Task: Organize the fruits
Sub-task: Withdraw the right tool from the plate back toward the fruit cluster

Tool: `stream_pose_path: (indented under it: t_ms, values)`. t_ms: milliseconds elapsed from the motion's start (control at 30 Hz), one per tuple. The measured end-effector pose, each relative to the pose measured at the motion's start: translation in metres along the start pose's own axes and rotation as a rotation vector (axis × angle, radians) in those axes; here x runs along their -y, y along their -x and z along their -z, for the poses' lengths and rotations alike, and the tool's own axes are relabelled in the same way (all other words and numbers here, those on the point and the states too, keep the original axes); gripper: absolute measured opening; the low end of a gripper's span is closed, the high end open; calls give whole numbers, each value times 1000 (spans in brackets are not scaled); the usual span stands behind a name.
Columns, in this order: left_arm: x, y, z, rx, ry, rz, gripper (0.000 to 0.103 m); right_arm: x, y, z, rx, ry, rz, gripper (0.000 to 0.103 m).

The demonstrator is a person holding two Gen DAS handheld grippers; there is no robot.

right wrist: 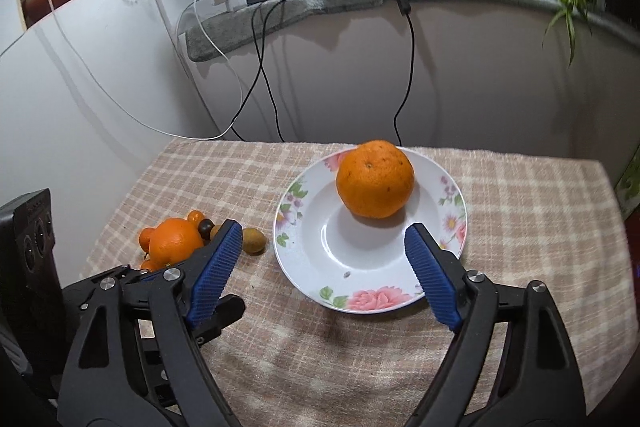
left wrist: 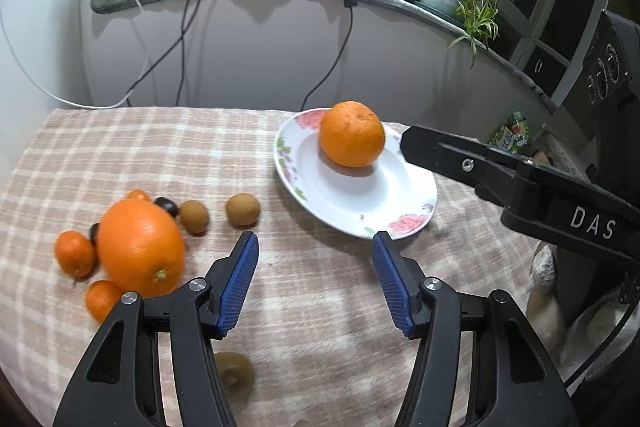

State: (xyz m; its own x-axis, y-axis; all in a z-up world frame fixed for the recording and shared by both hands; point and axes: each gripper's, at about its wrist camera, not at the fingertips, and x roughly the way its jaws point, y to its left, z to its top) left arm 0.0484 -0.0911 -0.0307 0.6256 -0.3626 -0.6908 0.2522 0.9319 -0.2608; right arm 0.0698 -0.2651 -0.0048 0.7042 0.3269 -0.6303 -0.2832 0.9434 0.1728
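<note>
One large round orange (right wrist: 375,179) sits on the white shallow plate with pink flower print (right wrist: 372,291), toward the plate's upper rim in the right wrist view. The right gripper (right wrist: 324,247) hangs over the plate's near part, jaws spread wide with nothing between the blue ribbed pads (right wrist: 432,275) — the orange lies beyond the tips, untouched.

The rest of the fruit waits on the beige checked tablecloth (left wrist: 160,147), in the lower left of the left wrist view: a second large orange (left wrist: 140,247), small tangerines (left wrist: 74,253) touching it, two dark round fruits (left wrist: 166,205) behind it, and brown fuzzy kiwis (left wrist: 243,209) just to its right. One more kiwi (left wrist: 234,375) lies at the bottom of the frame, partly hidden by the gripper's frame. The left gripper (left wrist: 316,247) is about half open and empty, its tips above bare cloth between the pile and the plate.

The step in hand looks like fetching the next fruit for the plate. To do it well, I would take the second large orange first — it needs wide jaws, so open further before descending. Centre the pads on its widest part and close gently; round fruit probably rolls if pinched off-centre. Approach from the kiwi side to avoid scattering the tangerines, and set it beside the plated orange, not against it.
</note>
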Motion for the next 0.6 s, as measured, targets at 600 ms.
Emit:
stream_pose_path:
  t_ms: [600]
  values:
    - [-43, 22, 10, 20, 70, -62, 62, -38, -8, -4, 11, 82, 4, 86]
